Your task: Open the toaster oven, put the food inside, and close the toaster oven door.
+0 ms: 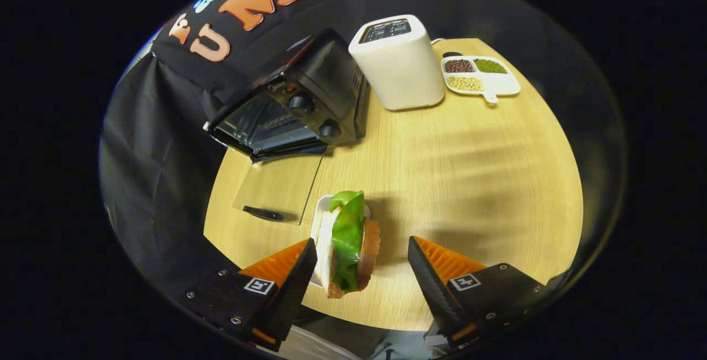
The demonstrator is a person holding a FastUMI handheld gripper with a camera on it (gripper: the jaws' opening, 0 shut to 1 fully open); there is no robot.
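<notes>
The gripper [362, 271] stands open around the sandwich [349, 244] at the lower centre, which sits nearer one finger with its long axis pointing away toward the open toaster oven [298, 100] at upper left.

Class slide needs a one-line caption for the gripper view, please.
Open gripper straddles a sandwich on the table, left fingers beside it; toaster oven beyond, door down.
</notes>
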